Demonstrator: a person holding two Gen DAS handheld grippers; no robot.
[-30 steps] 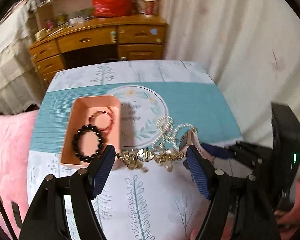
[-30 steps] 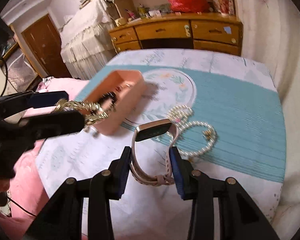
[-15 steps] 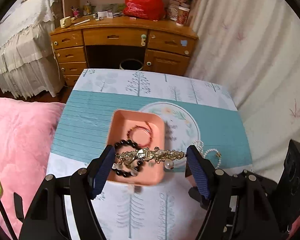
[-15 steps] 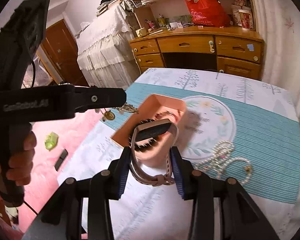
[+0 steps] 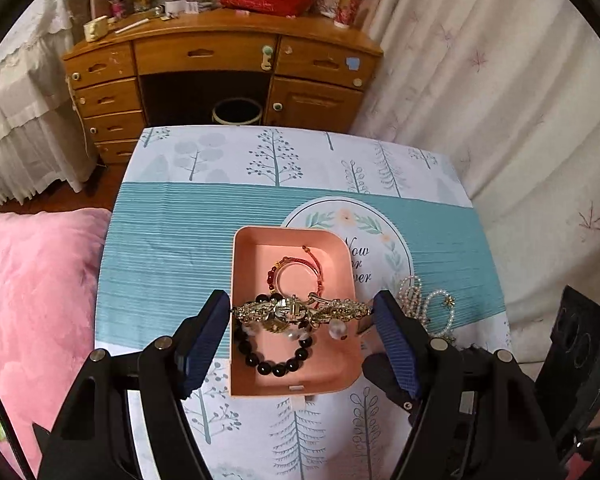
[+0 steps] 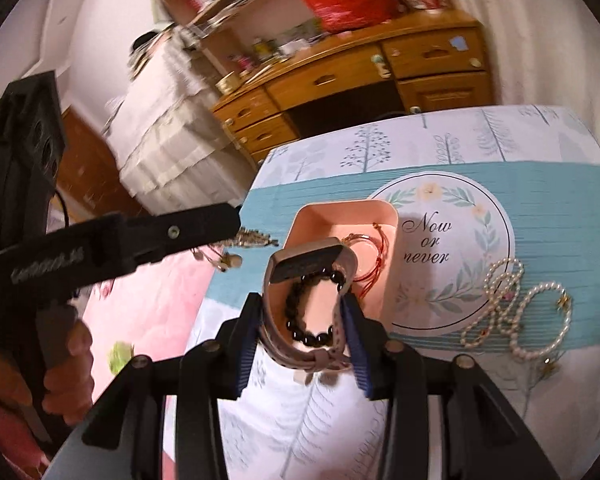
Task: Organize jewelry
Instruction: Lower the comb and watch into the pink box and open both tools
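Over the pink tray (image 5: 244, 264) near the tabletop's front edge, black beads (image 5: 278, 364) and a red cord bracelet (image 5: 296, 276) are stowed; the pearl necklace (image 6: 516, 312) lies outside. Left tool (image 5: 302, 316), angled steeply down, clamps the gold chain (image 5: 300, 312). Right tool (image 6: 304, 320), jaws just widening, cradles the pink watch (image 6: 308, 276)

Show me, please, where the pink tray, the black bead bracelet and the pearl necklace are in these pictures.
pink tray (image 5: 247, 280): left wrist view, on its left wall.
black bead bracelet (image 5: 276, 369): left wrist view, on its nearest beads.
pearl necklace (image 6: 516, 350): right wrist view, on its near loop.
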